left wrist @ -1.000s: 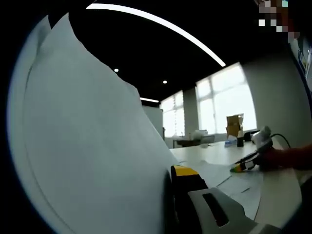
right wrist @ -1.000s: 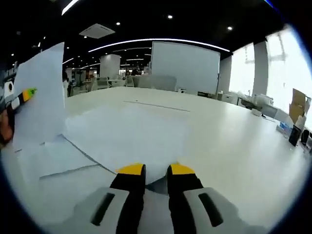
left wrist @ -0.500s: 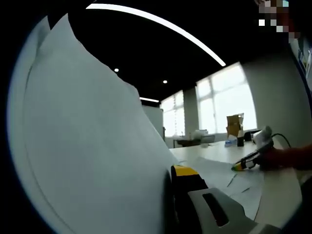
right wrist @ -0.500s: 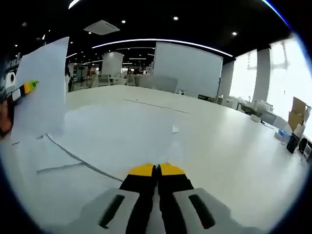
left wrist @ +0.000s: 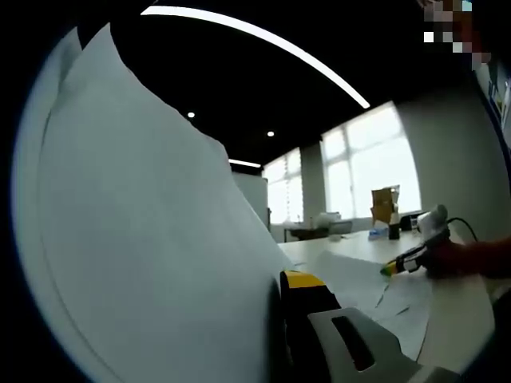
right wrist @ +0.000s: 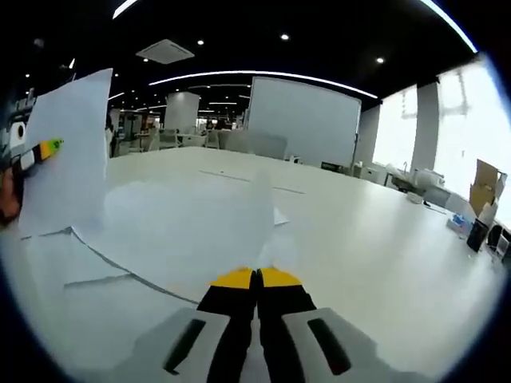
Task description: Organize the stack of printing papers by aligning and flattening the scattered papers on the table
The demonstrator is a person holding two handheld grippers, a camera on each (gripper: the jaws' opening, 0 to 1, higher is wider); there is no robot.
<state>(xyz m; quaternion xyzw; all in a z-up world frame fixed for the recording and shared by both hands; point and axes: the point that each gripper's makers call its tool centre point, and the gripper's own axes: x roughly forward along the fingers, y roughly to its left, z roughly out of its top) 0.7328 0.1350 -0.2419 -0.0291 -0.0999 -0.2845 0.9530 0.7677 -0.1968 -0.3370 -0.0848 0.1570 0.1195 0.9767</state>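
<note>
Left gripper (right wrist: 36,153): seen at the left edge of the right gripper view, green-yellow tip, clamped on raised sheets (left wrist: 152,239). In its own view one yellow-tipped jaw shows at the bottom, pressed against the sheets; the other jaw is hidden behind the paper. The sheets stand upright, at least two layers, edges offset at the top.

Right gripper (right wrist: 255,277): jaws closed together, yellow tips touching, pinching the near edge of a lifted sheet (right wrist: 200,231). The sheet curves up off the table ahead of the tips. In the left gripper view this gripper appears at far right, held in a hand (left wrist: 467,259), with a cable trailing behind it.

Loose papers (right wrist: 72,267): lying flat on the table to the left of the right gripper, overlapping, edges not aligned.

Table (right wrist: 375,263): large, white, bare to the right.

Box (right wrist: 484,187): brown cardboard, at the far right edge of the table, near the windows (left wrist: 375,163).

Partition (right wrist: 307,120): white panel beyond the table.

Ceiling: dark, with long curved light strips (left wrist: 255,36) and small round lamps.
</note>
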